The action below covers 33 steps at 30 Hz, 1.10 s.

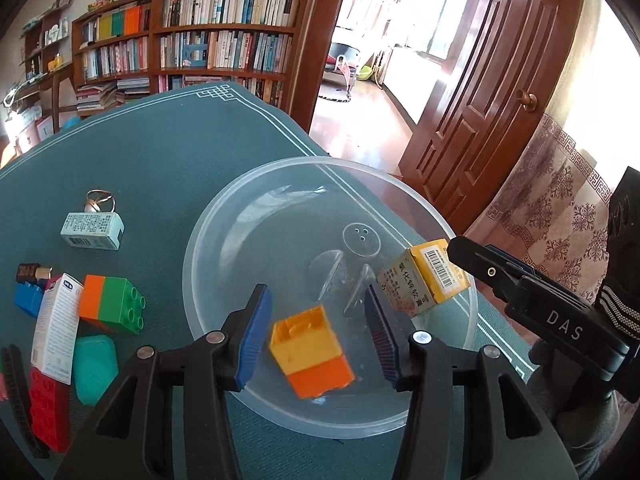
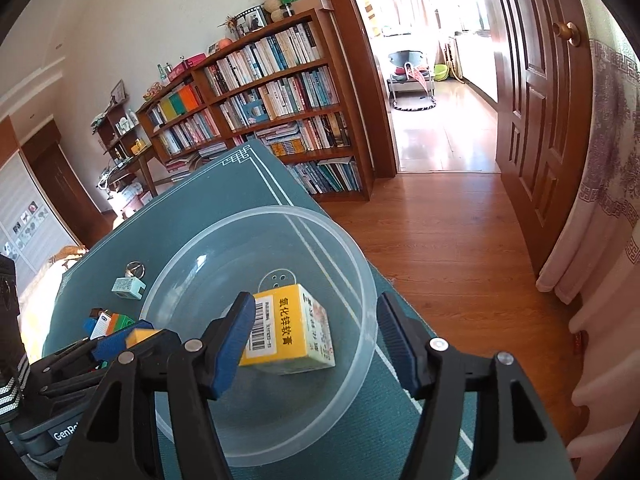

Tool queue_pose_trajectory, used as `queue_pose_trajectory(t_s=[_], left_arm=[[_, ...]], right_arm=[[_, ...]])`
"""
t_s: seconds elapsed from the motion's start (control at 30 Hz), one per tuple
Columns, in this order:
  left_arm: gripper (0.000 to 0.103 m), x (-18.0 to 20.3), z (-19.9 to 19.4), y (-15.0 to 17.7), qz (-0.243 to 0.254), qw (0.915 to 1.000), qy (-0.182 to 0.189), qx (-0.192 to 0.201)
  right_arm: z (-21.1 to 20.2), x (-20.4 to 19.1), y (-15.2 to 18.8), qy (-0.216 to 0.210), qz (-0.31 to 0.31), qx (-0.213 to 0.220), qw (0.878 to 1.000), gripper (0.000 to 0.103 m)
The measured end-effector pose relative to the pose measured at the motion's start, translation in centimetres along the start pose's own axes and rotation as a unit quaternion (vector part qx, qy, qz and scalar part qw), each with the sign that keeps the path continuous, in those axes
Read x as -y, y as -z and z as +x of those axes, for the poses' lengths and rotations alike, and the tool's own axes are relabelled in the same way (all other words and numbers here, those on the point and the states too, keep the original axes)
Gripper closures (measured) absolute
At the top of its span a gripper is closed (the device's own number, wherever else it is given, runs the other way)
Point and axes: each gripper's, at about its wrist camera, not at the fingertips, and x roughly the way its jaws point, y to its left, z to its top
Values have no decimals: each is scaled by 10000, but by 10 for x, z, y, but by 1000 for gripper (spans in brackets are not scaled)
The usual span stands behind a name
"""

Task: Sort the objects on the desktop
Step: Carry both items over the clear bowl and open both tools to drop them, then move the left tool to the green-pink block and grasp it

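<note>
Both claws wide over clear plastic bowl (image 1: 208, 240): left claw (image 1: 316, 336) free of yellow-orange toy brick (image 1: 312, 356), right claw (image 2: 316, 340) free of yellow medicine carton (image 2: 292, 330); lift straight up, avoid bowl rim

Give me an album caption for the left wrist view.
Open left gripper over a yellow-orange block in the clear bowl.

The right gripper (image 1: 456, 246) body reads "DAS", the left gripper (image 2: 120, 338) body "GenRo", cut off, and the yellow box (image 2: 294, 330) "氧化锌软膏".
</note>
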Motion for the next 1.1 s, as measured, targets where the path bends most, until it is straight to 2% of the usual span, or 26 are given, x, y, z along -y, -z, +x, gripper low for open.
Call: queue_pose_trajectory(t_s=[0.27,0.57,0.9,1.1], left_arm=[[49,-7,-7,1,-101,9999,-23,61],[49,-13,-16,-2,-63,9995,-266,186],[49,-29,-29,-5,-195,9983,-483,275],[49,-48,-44,-8,-347,9962,-684,406]], right_arm=[[-3,-6,0,-37,-44,62,10000,35],[1,-16,5,-141,-163,-15,9998,33],[-7,-24,5,-370,-159,69,9992,30],[-7,-47,6,-702,-363,-20,9969,29]])
